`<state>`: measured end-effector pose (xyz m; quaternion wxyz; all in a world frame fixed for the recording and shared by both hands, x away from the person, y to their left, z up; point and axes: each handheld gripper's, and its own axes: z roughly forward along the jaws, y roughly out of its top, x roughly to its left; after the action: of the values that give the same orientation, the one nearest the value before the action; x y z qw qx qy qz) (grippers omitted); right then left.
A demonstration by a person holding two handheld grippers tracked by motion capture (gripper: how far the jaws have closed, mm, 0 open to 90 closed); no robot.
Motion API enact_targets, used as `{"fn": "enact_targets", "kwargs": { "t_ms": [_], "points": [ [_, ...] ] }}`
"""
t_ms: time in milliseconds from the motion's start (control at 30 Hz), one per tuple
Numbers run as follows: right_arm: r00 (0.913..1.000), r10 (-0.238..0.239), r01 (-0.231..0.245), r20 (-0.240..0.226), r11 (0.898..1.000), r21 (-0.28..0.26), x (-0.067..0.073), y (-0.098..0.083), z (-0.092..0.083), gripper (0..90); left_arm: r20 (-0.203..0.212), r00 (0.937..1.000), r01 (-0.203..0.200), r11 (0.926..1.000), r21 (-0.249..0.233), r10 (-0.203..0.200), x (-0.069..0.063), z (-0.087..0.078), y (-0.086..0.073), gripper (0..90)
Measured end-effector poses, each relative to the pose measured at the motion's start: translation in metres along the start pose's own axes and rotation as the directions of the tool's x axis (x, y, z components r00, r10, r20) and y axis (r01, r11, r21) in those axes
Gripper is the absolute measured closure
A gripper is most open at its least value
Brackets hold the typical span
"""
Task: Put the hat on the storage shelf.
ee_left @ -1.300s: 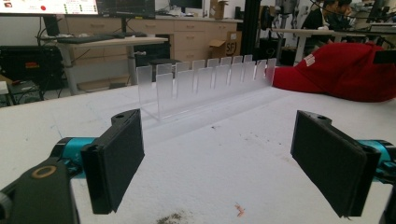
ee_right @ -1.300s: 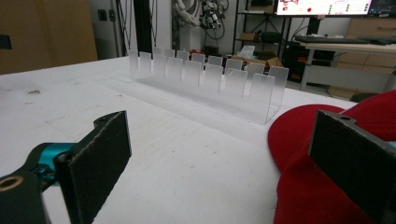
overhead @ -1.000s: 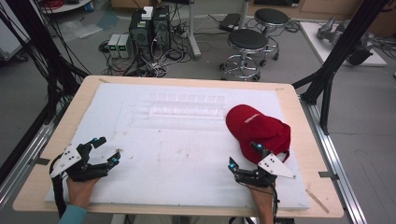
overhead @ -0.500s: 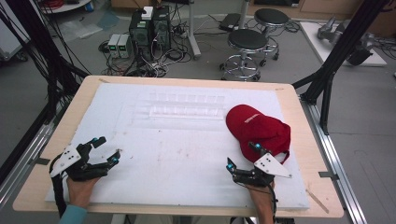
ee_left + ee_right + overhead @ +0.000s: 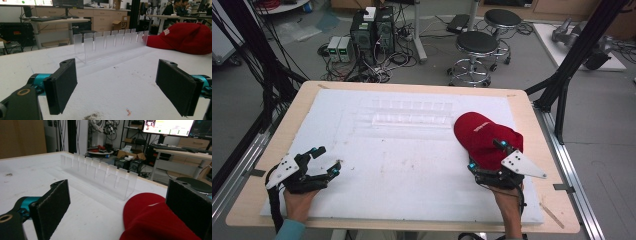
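A red cap (image 5: pixel 479 135) lies on the right part of the white board (image 5: pixel 402 170). My right gripper (image 5: pixel 485 155) is open and hangs over the cap's near edge. In the right gripper view the red cap (image 5: pixel 152 220) sits low between the wide-apart jaws of the right gripper (image 5: pixel 120 206), close to the right-hand one, and neither pad presses on it. My left gripper (image 5: pixel 328 160) stands open near the board's front left, with nothing between its jaws; in its own view the left gripper (image 5: pixel 116 85) looks across bare board towards the cap (image 5: pixel 185 37).
A clear plastic rack (image 5: pixel 412 117) with several upright dividers stands across the far middle of the board; the rack (image 5: pixel 110 43) is well ahead of both grippers. The board lies on a wooden table (image 5: pixel 294 117) with metal rails at its sides. Stools and computer boxes stand on the floor beyond.
My right gripper has lifted and moved forward over the near edge of the red cap. The left gripper and the cap have stayed in place.
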<state>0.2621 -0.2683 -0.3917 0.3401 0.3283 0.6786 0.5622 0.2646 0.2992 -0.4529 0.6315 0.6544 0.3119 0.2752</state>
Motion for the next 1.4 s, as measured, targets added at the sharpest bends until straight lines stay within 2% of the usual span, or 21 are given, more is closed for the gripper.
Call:
{"fn": "enact_targets", "kwargs": {
  "t_ms": [100,267,300,367,433,500,533,600,733,800,833,900,933,1000,1033,1067,1133,1233,1300,1400],
  "points": [
    [0.9998,-0.013,0.013,0.015,1.0,0.008,-0.008,0.009,-0.003,4.7,0.0,1.0,-0.001,1.0,0.0,0.001,0.0,0.0,0.0,17.5],
    [0.9992,-0.013,0.012,0.038,1.0,0.028,-0.022,0.018,-0.006,4.7,-0.001,1.0,0.0,1.0,0.001,0.0,0.0,0.0,0.0,17.5],
    [0.9988,-0.006,0.004,0.048,0.999,0.046,-0.03,0.022,-0.007,4.7,-0.001,1.0,0.001,1.0,0.001,-0.001,0.0,0.0,0.0,17.5],
    [0.9986,-0.003,0.001,0.052,0.999,0.053,-0.032,0.023,-0.008,4.7,-0.001,1.0,0.003,1.0,0.0,-0.003,0.001,0.0,0.0,17.5],
    [0.9977,-0.002,-0.004,0.068,0.996,0.092,-0.042,0.026,-0.009,4.7,-0.001,1.0,0.003,1.0,0.002,-0.003,0.001,0.0,0.0,17.5],
    [0.9975,0.001,-0.008,0.07,0.995,0.103,-0.044,0.026,-0.009,4.7,0.0,1.0,0.002,1.0,0.002,-0.002,0.001,0.0,0.0,17.5],
    [0.9968,0.006,-0.017,0.08,0.99,0.14,-0.052,0.025,-0.008,4.7,-0.001,1.0,0.004,1.0,0.002,-0.004,0.001,0.0,0.0,17.5],
    [0.9966,0.01,-0.022,0.082,0.988,0.152,-0.054,0.025,-0.008,4.7,0.0,1.0,0.005,1.0,0.001,-0.005,0.001,0.0,0.0,17.5],
    [0.9916,0.035,-0.062,0.124,0.973,0.222,-0.064,0.013,-0.012,4.7,0.0,1.0,0.007,1.0,-0.001,-0.007,0.001,0.0,0.0,17.5],
    [0.9898,0.031,-0.063,0.139,0.97,0.235,-0.066,0.01,-0.013,4.7,0.0,1.0,0.007,1.0,-0.001,-0.007,0.001,0.0,0.0,17.5],
    [0.9858,0.055,-0.095,0.159,0.961,0.258,-0.069,0.003,-0.015,4.6,0.0,1.0,0.003,1.0,0.001,-0.003,0.001,0.0,0.0,17.5],
    [0.9843,0.052,-0.097,0.169,0.959,0.267,-0.071,-0.001,-0.016,4.6,-0.001,1.0,0.003,1.0,0.001,-0.003,0.001,0.0,0.0,17.5],
    [0.9829,0.053,-0.103,0.177,0.952,0.288,-0.073,-0.005,-0.017,4.6,0.0,1.0,0.003,1.0,0.002,-0.003,0.001,0.0,0.0,17.5],
    [0.9811,0.061,-0.116,0.184,0.944,0.308,-0.076,-0.009,-0.017,4.6,0.0,1.0,0.001,1.0,0.002,-0.001,0.001,0.0,0.0,17.5],
    [0.9811,0.061,-0.116,0.184,0.944,0.308,-0.076,-0.009,-0.017,4.6,-0.001,1.0,0.002,1.0,0.001,-0.002,0.001,0.0,0.0,17.5],
    [0.9805,0.059,-0.118,0.187,0.939,0.324,-0.079,-0.013,-0.016,4.6,-0.001,1.0,-0.001,1.0,0.002,0.001,0.001,0.0,0.0,17.5],
    [0.9791,0.063,-0.125,0.193,0.936,0.329,-0.079,-0.014,-0.016,4.6,-0.002,1.0,0.001,1.0,0.001,-0.001,0.0,0.0,0.0,17.5],
    [0.9749,0.075,-0.148,0.21,0.923,0.356,-0.082,-0.021,-0.013,4.6,-0.002,1.0,0.0,1.0,0.001,0.0,0.0,0.0,0.0,17.5],
    [0.9731,0.079,-0.159,0.217,0.91,0.383,-0.083,-0.024,-0.01,4.7,-0.001,1.0,0.001,1.0,0.001,-0.001,0.0,0.0,0.0,17.5],
    [0.9703,0.076,-0.163,0.23,0.907,0.388,-0.083,-0.027,-0.008,4.9,-0.001,1.0,0.0,1.0,0.001,0.0,0.0,0.0,0.0,17.5]
  ]
}}
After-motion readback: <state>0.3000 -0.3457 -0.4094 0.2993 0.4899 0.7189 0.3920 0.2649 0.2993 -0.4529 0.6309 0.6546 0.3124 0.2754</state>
